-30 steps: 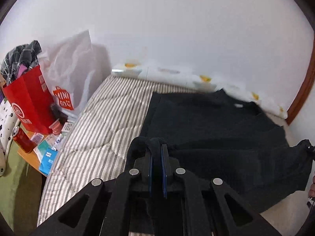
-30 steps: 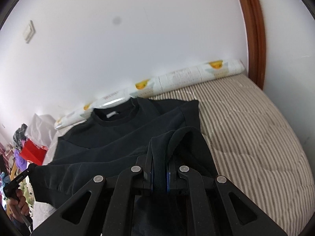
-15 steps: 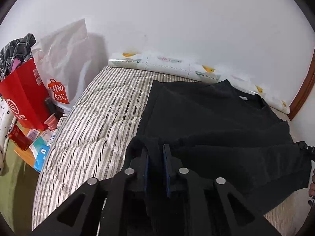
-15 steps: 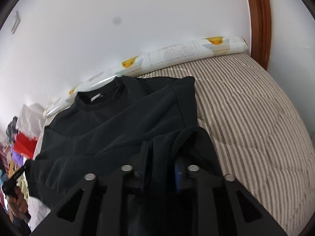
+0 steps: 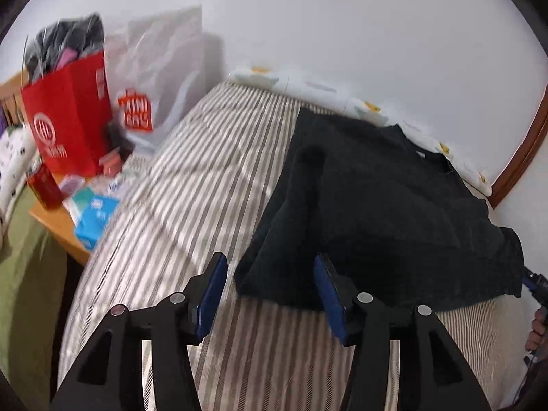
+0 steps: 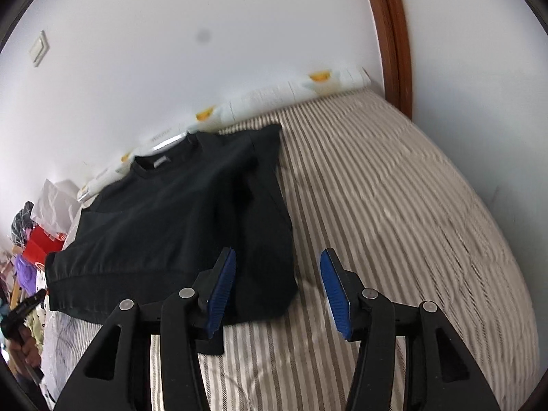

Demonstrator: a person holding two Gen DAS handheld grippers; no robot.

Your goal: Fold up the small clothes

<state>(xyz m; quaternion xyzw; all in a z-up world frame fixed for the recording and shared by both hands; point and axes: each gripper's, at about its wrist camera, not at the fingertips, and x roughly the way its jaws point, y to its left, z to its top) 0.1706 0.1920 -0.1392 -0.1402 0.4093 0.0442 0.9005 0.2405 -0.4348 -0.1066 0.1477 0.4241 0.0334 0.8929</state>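
Note:
A black sweatshirt (image 5: 370, 212) lies folded on the striped bed (image 5: 212, 185), its bottom half laid up over the chest and its collar towards the wall. It also shows in the right wrist view (image 6: 178, 219). My left gripper (image 5: 270, 291) is open and empty, just in front of the garment's near left corner. My right gripper (image 6: 277, 284) is open and empty, at the garment's near right corner.
A red paper bag (image 5: 68, 120) and a white shopping bag (image 5: 157, 68) stand at the bed's left on a small table (image 5: 61, 226) with boxes. A rolled printed mat (image 6: 274, 99) runs along the wall. A wooden door frame (image 6: 394, 34) is at the right.
Both grippers were shut on the sweatshirt's hem. They carried it forward over the body, then opened and let it drop. Both have pulled back a little.

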